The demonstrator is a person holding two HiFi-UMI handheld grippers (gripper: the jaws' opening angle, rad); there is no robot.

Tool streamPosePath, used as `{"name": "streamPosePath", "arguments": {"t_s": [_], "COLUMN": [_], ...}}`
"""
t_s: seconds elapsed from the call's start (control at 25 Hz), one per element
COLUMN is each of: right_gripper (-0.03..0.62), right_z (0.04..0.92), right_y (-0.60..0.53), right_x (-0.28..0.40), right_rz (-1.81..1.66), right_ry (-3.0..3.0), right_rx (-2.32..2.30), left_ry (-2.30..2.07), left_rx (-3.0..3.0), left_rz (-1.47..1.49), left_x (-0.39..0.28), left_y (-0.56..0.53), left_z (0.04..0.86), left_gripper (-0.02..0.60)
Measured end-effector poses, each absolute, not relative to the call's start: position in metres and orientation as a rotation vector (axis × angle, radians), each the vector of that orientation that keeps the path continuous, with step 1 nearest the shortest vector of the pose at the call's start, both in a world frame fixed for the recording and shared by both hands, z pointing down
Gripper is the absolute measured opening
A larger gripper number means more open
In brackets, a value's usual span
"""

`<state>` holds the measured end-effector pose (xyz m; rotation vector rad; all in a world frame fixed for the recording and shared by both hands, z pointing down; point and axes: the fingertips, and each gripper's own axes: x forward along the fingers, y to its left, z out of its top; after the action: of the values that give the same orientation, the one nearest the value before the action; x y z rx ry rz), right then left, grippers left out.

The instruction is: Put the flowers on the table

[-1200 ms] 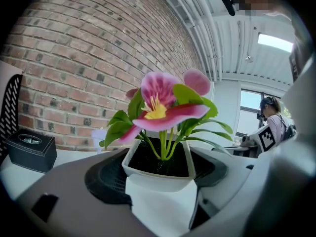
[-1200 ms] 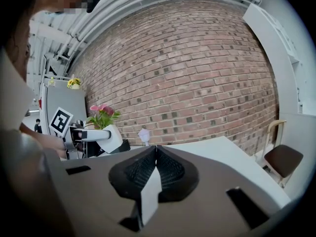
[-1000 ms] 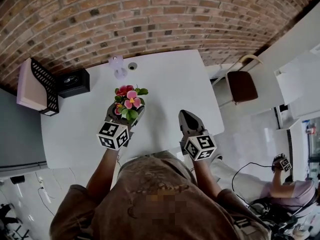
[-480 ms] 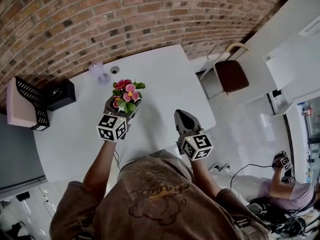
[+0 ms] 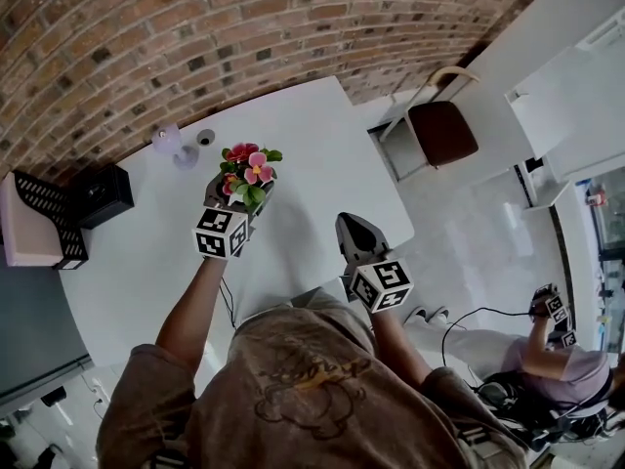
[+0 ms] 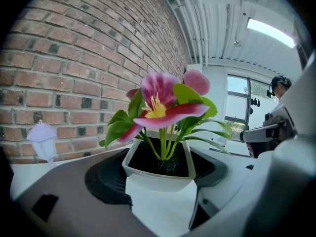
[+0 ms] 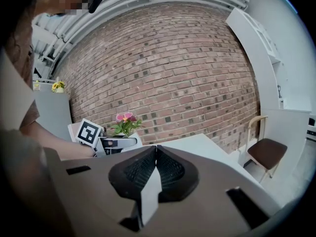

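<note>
Forward over the table [image 5: 317, 154], the left gripper [image 5: 237, 201] clasps the flowers [image 5: 250, 168].

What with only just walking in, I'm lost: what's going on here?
A person holds a claw in each hand. The left claw is shut on a flower pot over the white table; whether the pot rests on it is unclear. The right claw is shut and empty, off to the side.
</note>
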<state>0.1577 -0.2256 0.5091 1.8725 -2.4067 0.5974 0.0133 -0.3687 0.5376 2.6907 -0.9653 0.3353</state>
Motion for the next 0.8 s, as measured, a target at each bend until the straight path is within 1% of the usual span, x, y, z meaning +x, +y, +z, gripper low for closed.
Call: {"name": "streamPosePath", "arguments": {"t_s": [0.28,0.8], "right_gripper": [0.003,0.003], "right_z": [0.513,0.537], "right_y": [-0.232,-0.243], "right_x": [0.169,0.177], "right_rz": [0.617,0.669], "right_ry": [-2.392,-2.344], "right_rx": [1.881,1.837], "left_ry": [-0.977,-0.993], "left_rx": [2.682,2.665], "left_rz": [0.368,0.525], "left_x": [0.028,0.043], "left_y": [-0.391,-0.42], "left_z": [0.562,0.621], "left_gripper": [0.379,0.379]}}
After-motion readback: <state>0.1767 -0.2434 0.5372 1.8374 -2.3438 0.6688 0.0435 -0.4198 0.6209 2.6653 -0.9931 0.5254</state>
